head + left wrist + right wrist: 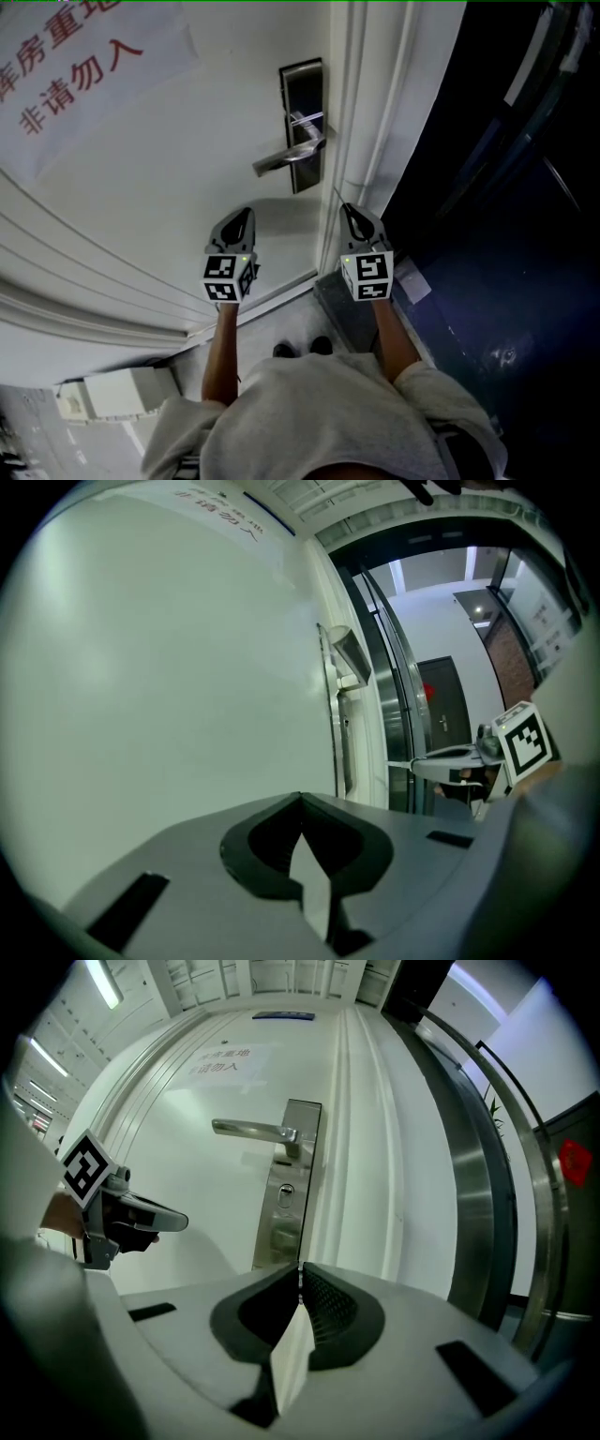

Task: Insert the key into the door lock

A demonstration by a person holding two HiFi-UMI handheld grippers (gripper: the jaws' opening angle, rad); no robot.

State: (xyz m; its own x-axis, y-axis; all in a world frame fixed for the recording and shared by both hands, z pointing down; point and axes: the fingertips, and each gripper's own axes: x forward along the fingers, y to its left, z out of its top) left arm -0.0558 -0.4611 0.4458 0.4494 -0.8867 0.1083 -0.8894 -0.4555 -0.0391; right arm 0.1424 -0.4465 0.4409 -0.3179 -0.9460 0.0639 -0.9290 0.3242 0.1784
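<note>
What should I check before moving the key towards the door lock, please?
1. Key gripped by right gripper: ok, jaws shut on it.
2. Keyhole visible below door handle: ok.
3. Key tip at keyhole: not ok, gap between them.
4. Key blade aligned with keyhole: cannot tell.
5. Left gripper clear of keyhole: ok, shut and empty.

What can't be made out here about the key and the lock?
In the right gripper view, only a thin sliver shows at the tips of the shut right gripper; it is too small to identify.
The keyhole is tiny in the right gripper view, so its slot direction is unreadable.
The lock plate is edge-on in the left gripper view, its face hidden.
The door sign is cut off by the head view's left edge.
</note>
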